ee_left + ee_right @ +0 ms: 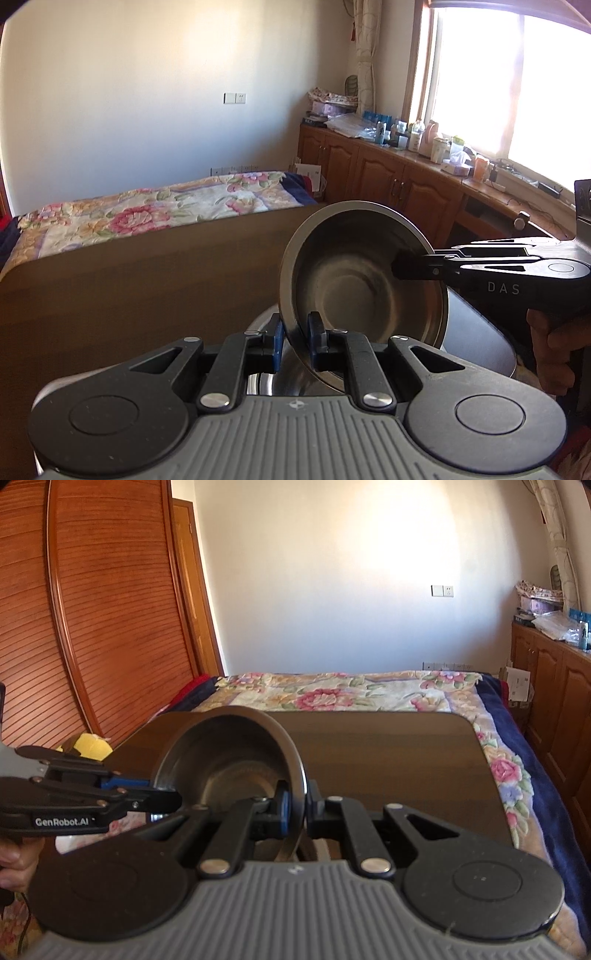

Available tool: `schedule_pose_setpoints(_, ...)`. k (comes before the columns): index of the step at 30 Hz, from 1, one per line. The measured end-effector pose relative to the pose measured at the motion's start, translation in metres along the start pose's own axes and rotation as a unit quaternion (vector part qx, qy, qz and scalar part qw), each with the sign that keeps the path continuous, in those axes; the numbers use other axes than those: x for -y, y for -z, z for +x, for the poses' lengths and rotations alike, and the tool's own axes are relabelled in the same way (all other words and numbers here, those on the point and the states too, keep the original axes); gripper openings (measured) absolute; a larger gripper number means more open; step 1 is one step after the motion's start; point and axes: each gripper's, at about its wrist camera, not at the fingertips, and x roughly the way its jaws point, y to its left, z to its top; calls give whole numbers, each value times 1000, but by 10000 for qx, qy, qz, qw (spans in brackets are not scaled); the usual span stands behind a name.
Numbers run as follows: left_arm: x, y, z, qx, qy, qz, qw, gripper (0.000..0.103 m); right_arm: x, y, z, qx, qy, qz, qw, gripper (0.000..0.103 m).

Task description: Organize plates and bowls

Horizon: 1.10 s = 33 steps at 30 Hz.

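I have both grippers closed on one steel bowl (364,273), which is lifted and tipped on edge above the dark wooden table (388,753). In the left wrist view the left gripper (296,338) sits at 6 o'clock; its blue-padded fingers (277,339) pinch the bowl's lower rim, one pad outside the wall and one inside. The right gripper (404,267) enters that view from 3 o'clock, its black fingers clamped on the rim at the bowl's right side, with a hand (554,347) on its grip at about 4 o'clock. In the right wrist view the same bowl (229,760) stands just left of centre, cavity facing 9 o'clock; the right gripper (297,805) bites its rim at 6 o'clock, and the left gripper (162,794) reaches in from 9 o'clock onto the rim's left edge. Below the bowl in the left wrist view I see a second shiny metal vessel (266,380), mostly hidden by the gripper body; I cannot tell its type. A bed with a floral cover (351,692) lies beyond the table at 12 o'clock.
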Motion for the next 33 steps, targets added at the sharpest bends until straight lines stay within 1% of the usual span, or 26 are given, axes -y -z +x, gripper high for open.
schedule_pose_setpoints(7, -7, 16, 4, -110, 20, -145, 9998, 15, -2, 13, 5, -65, -82, 173, 9998, 11)
schedule_pose_setpoints(22, -7, 32, 5, -188, -135, -95, 9997, 15, -10, 24, 12, -149, -84, 170, 9997, 11)
schedule_pose_setpoints(31, 1, 35, 10, -181, -256, -1, 9995, 15, -14, 29, 16, -111, 41, 0, 9999, 11)
schedule_pose_setpoints(33, 6, 38, 13, -167, -319, 38, 9993, 15, -16, 32, 17, -72, 127, -141, 9998, 12)
